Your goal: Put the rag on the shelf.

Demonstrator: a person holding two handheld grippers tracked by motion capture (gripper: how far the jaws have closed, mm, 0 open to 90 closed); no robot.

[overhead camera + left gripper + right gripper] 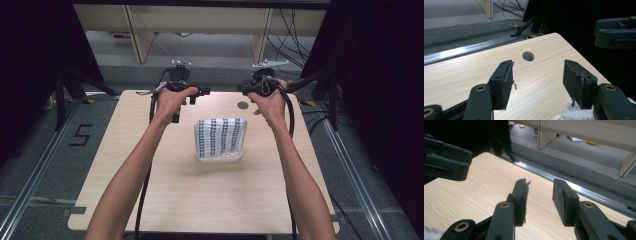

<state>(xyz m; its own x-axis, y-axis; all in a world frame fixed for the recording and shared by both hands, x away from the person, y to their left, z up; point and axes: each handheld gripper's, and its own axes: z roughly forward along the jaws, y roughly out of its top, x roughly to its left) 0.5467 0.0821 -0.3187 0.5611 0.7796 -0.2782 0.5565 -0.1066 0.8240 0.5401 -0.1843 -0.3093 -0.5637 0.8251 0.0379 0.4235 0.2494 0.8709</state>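
A folded white cloth with dark checked stripes (220,139) lies flat in the middle of the light wooden table (150,175). Both grippers hover over the table's far edge, beyond the cloth, tips facing each other. My left gripper (201,92) is open, nothing between its jaws (537,67); a corner of the cloth (574,113) shows below its right jaw. My right gripper (243,89) is open as well, with bare table between its jaws (540,185). Each gripper view catches the other gripper at its side: the right one (616,32), the left one (446,157).
A round cable hole (243,105) sits in the table between the grippers. Metal rails (30,185) run along the floor on both sides. Dark stand legs (65,90) flank the far corners. Wooden furniture legs and loose cables (290,35) stand beyond.
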